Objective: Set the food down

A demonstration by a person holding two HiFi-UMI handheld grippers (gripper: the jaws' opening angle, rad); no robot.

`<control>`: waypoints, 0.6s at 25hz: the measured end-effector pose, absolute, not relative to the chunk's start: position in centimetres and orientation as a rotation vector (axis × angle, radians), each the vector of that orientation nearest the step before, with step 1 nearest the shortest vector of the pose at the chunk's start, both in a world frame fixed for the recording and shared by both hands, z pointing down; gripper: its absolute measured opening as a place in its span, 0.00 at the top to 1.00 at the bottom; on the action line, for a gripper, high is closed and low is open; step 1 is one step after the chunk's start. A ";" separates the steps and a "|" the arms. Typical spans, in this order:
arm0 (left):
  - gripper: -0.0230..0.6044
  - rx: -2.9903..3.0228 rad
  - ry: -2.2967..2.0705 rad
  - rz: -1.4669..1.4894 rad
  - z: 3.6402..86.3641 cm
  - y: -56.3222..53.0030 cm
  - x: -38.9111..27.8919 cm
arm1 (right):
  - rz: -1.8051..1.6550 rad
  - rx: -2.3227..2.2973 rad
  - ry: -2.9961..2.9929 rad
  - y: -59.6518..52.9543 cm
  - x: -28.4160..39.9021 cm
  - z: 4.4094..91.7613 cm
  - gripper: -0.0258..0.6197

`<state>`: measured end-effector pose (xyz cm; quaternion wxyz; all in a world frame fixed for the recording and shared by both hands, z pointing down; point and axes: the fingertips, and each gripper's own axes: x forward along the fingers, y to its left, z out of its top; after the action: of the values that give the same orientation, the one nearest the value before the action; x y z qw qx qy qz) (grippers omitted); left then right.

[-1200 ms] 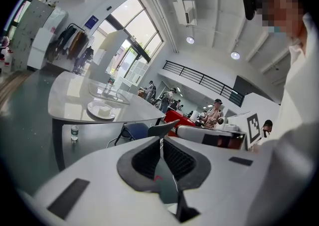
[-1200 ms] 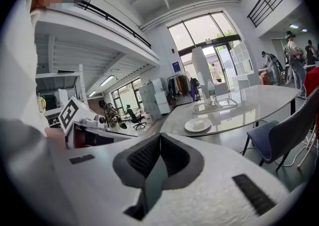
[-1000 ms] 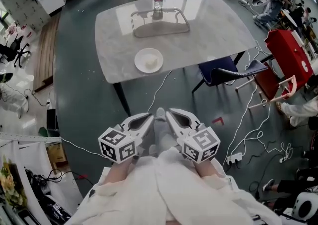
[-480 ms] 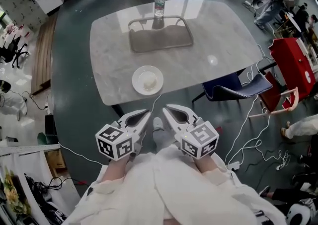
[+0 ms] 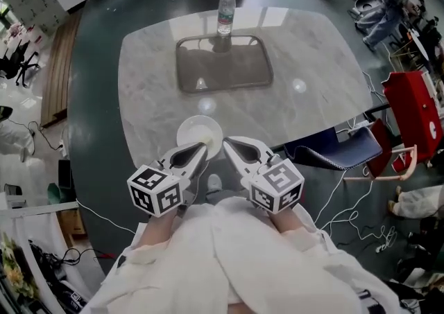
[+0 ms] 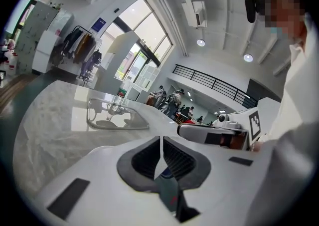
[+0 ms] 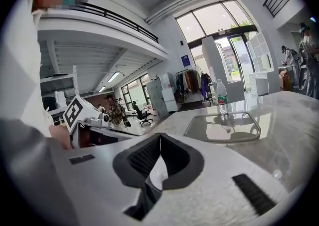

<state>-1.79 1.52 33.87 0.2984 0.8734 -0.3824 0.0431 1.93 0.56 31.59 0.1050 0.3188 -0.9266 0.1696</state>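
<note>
Now, in the head view, your left gripper (image 5: 202, 147) and right gripper (image 5: 227, 143) sit low against your body, tips aimed at the plate (image 5: 186, 127) on the near edge of the table (image 5: 312, 49), probably lining up a reach. The food (image 5: 200, 134), a pale lump, lies on that plate, unheld. Farther back stand a tray (image 5: 229, 66) and a bottle (image 5: 225, 7). A chair (image 5: 333, 157) is tucked in at the right, clear of your path.

In the left gripper view, the jaws are pressed together with nothing between them, and the tray (image 6: 129, 121) lies beyond.

In the right gripper view, the jaws are likewise closed and empty, with the tray (image 7: 224, 127) and bottle (image 7: 222, 99) ahead.
</note>
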 end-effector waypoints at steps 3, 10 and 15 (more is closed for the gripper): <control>0.92 2.322 -1.028 0.114 33.7 -0.5 -1.4 | 0.488 0.907 -2.735 -1.5 2.1 31.6 0.96; 0.92 2.297 -1.089 0.083 34.0 -3.4 -2.0 | 0.507 0.869 -2.727 -4.8 1.8 32.7 0.96; 0.92 2.260 -1.133 0.086 34.5 -3.8 -3.2 | 0.554 0.870 -2.699 -5.6 1.6 33.6 0.96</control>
<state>-3.16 -3.81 34.49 0.3012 0.8519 -0.4272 0.0325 1.65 -5.55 33.58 0.1260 0.2987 -0.9267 0.1903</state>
